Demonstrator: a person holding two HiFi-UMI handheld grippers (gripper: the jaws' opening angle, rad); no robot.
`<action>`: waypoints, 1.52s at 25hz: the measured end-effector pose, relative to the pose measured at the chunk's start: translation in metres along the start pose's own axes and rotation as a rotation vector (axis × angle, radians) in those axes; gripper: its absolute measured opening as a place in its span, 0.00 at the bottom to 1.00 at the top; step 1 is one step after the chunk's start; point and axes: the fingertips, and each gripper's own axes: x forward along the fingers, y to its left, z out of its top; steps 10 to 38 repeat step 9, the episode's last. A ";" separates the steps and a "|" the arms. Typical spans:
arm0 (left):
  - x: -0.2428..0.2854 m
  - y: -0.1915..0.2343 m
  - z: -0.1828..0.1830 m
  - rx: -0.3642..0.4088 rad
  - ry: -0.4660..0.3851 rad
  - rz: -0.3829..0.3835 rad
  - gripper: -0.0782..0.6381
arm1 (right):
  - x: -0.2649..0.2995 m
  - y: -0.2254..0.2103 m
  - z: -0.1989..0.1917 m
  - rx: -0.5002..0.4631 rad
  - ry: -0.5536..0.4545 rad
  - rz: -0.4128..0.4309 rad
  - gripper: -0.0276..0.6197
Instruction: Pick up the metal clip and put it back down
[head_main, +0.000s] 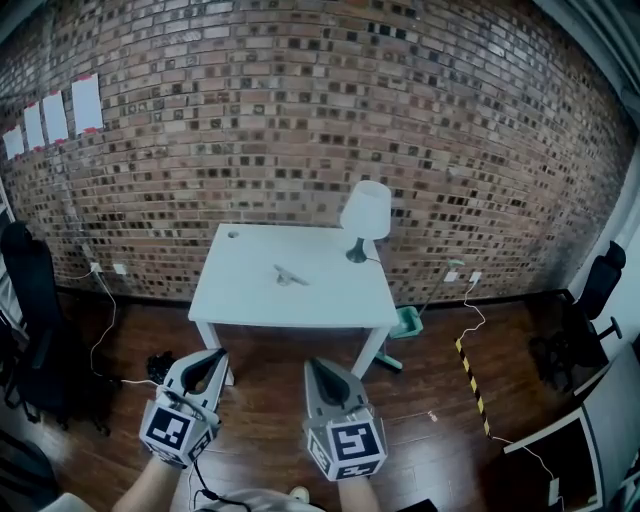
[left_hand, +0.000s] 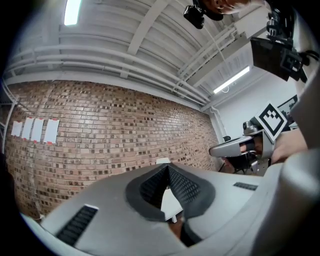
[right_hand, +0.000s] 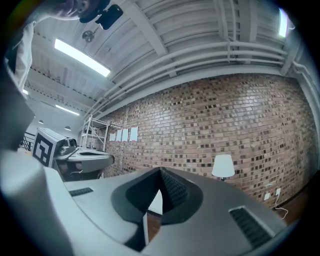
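Observation:
The metal clip (head_main: 289, 275) lies near the middle of the white table (head_main: 250, 300), seen from a distance in the head view. My left gripper (head_main: 212, 362) and right gripper (head_main: 318, 367) are held low, well short of the table, above the wooden floor. Both have their jaws together at the tips with nothing between them. In the left gripper view the left gripper (left_hand: 167, 168) points up toward the brick wall. The right gripper (right_hand: 161, 171) does the same in the right gripper view, where only a sliver of the table shows behind its jaws.
A white table lamp (head_main: 365, 215) stands at the table's back right corner. A brick wall (head_main: 300, 120) lies behind the table. Black chairs (head_main: 30, 310) stand at the far left and another chair (head_main: 600, 290) at the right. Cables run over the floor.

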 end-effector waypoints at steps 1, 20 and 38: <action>0.001 0.000 0.000 -0.003 0.003 0.000 0.10 | 0.001 0.000 0.000 0.000 -0.001 0.001 0.01; 0.010 0.000 -0.003 0.003 -0.005 -0.002 0.10 | 0.007 -0.003 -0.008 -0.025 0.013 0.008 0.01; 0.010 0.000 -0.003 0.003 -0.005 -0.002 0.10 | 0.007 -0.003 -0.008 -0.025 0.013 0.008 0.01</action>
